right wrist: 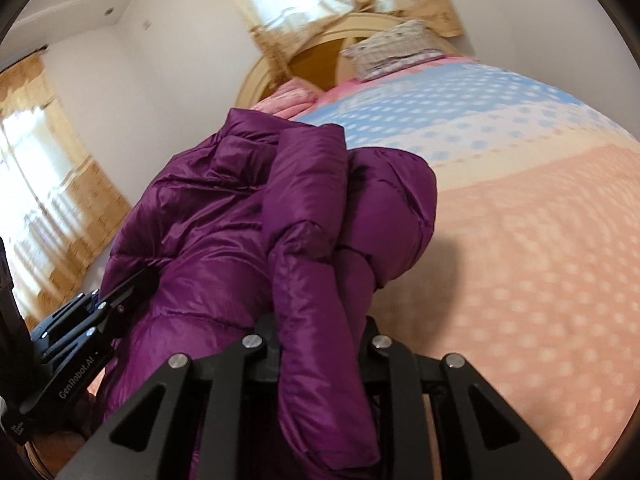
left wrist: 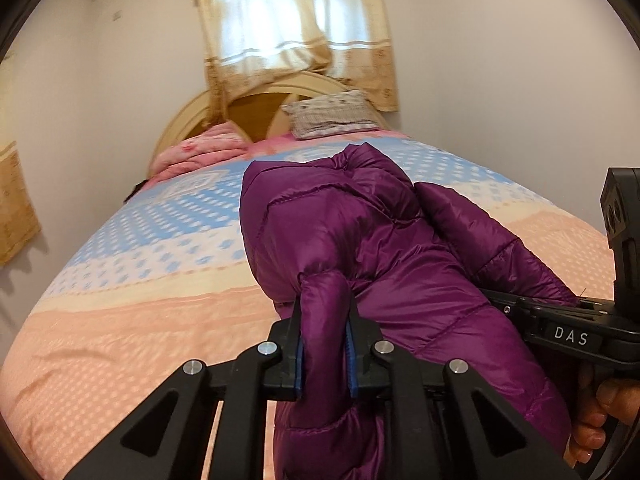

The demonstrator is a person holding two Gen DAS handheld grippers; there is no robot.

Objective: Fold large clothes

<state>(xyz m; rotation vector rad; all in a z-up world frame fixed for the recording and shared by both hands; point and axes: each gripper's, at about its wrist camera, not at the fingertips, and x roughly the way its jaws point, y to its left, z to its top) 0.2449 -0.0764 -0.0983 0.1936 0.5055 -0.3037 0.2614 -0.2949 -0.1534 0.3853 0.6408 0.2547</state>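
Note:
A purple quilted puffer jacket [left wrist: 360, 232] lies bunched on the bed and is lifted at its near edge. My left gripper [left wrist: 325, 316] is shut on a fold of the jacket near the bottom centre of the left wrist view. My right gripper [right wrist: 320, 328] is shut on another fold of the jacket [right wrist: 248, 208] in the right wrist view. The right gripper also shows at the right edge of the left wrist view [left wrist: 520, 304], and the left gripper at the left edge of the right wrist view [right wrist: 120, 296]. The two grippers are close together, side by side.
The bed [left wrist: 120, 320] has a peach, cream and blue dotted cover. A pillow [left wrist: 332, 116] and a pink blanket [left wrist: 200, 152] lie by the curved headboard [left wrist: 256, 108]. A curtained window [left wrist: 288, 20] is behind. White walls stand on both sides.

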